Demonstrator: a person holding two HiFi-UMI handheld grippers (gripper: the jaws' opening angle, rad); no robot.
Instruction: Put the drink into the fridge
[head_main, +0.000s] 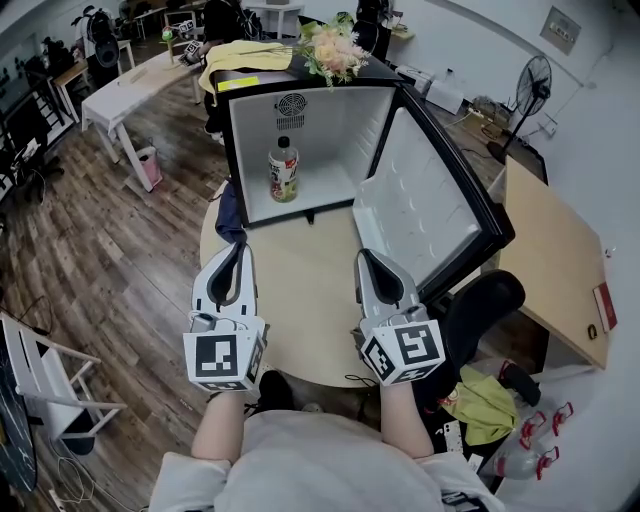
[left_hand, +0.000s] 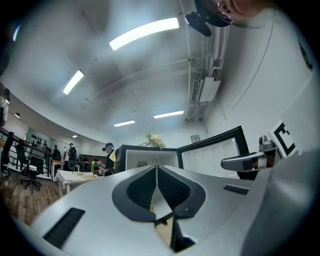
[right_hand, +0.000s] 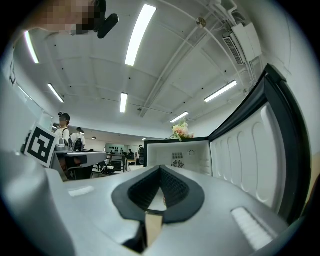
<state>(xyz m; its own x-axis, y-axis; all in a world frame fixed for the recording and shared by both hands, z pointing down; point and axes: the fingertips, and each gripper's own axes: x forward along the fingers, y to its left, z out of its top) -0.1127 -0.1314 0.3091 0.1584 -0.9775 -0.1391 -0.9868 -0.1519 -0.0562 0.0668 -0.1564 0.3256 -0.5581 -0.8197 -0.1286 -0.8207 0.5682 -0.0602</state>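
A small black fridge (head_main: 262, 82) stands open on the round table (head_main: 300, 300). Its door (head_main: 425, 205) is swung out to the right. A drink bottle (head_main: 284, 170) with a white cap stands upright inside the white compartment. My left gripper (head_main: 237, 252) is shut and empty, low over the table in front of the fridge. My right gripper (head_main: 365, 260) is beside it, also shut and empty, near the door's lower edge. In the left gripper view the jaws (left_hand: 156, 167) meet tip to tip; the right gripper view shows the same (right_hand: 160, 170), with the fridge (right_hand: 175, 155) ahead.
Flowers (head_main: 333, 45) and a yellow cloth (head_main: 245, 55) lie on the fridge top. A black chair (head_main: 485, 300) stands right of the table, a tan board (head_main: 550, 260) beyond it. White tables (head_main: 130, 90) and people are farther back left. A fan (head_main: 530, 85) is at the right.
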